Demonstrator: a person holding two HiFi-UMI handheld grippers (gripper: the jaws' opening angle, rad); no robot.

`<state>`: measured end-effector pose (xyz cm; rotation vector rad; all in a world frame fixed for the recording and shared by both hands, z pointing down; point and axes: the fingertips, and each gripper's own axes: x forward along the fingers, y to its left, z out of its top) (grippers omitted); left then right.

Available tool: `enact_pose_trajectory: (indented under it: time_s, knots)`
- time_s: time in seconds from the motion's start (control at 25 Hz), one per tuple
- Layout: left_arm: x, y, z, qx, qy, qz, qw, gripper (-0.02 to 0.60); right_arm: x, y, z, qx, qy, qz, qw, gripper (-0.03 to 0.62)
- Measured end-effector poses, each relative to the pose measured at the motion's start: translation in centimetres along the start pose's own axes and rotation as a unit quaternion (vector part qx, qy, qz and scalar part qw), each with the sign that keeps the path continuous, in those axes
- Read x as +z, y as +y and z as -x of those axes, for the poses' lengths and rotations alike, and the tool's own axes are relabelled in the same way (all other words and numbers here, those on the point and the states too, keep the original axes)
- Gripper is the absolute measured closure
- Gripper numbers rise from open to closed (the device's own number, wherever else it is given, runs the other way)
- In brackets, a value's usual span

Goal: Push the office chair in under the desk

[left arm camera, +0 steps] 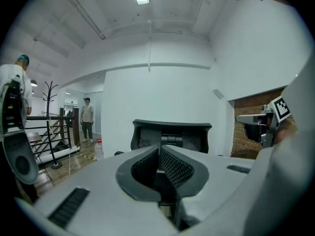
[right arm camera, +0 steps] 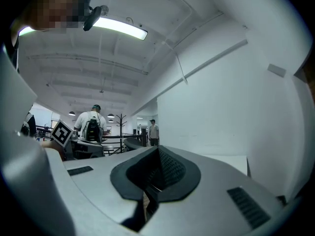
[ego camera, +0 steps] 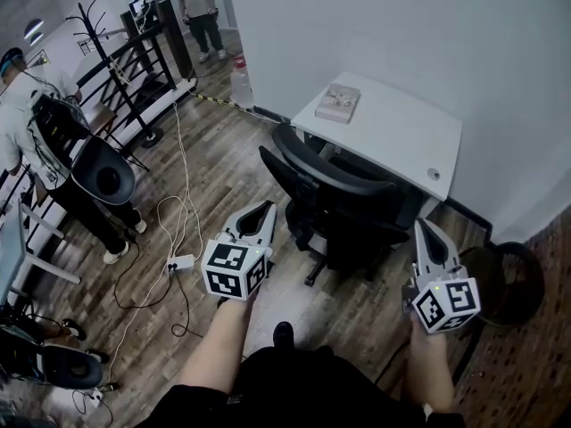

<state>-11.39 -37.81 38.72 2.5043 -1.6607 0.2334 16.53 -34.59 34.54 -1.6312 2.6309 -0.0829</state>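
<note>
Chair point(ego camera: 335, 208) sits at twelve o'clock, not yet under the counter point(ego camera: 401, 132); left claw point(ego camera: 265, 208) and right claw point(ego camera: 421, 228), shut and empty, flank it, likely for pushing.

The office chair point(ego camera: 343, 208) stands on the floor just before the surface point(ego camera: 401, 136), its back towards the near side. A book point(ego camera: 338, 102) lies on the surface's far left corner. The left claw point(ego camera: 265, 206) hangs just near-left of the chair and the right claw point(ego camera: 421, 226) just near-right, both apart from it. A bottle point(ego camera: 240, 83) stands on the floor left of the surface, by the wall. A power strip point(ego camera: 181, 262) lies on the floor left of the left claw. A coat rack point(ego camera: 94, 25) stands far left.
</note>
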Motion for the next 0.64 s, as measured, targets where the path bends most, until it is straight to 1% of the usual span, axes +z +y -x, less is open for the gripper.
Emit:
enact_pose_trajectory:
  time_s: [0.32, 0.64]
  knots:
    - [-0.5, 1.5, -0.1, -0.012, 0.003, -0.007, 0.9999, 0.561, -0.5, 1.7, -1.3, -0.004, 0.008, 0.007, 1.0, 0.591]
    - [0.2, 2.8, 0.1, -0.017, 0.003, -0.006, 0.9998, 0.561, -0.2, 2.9, -1.9, 0.0, 0.011, 0.002, 1.0, 0.591]
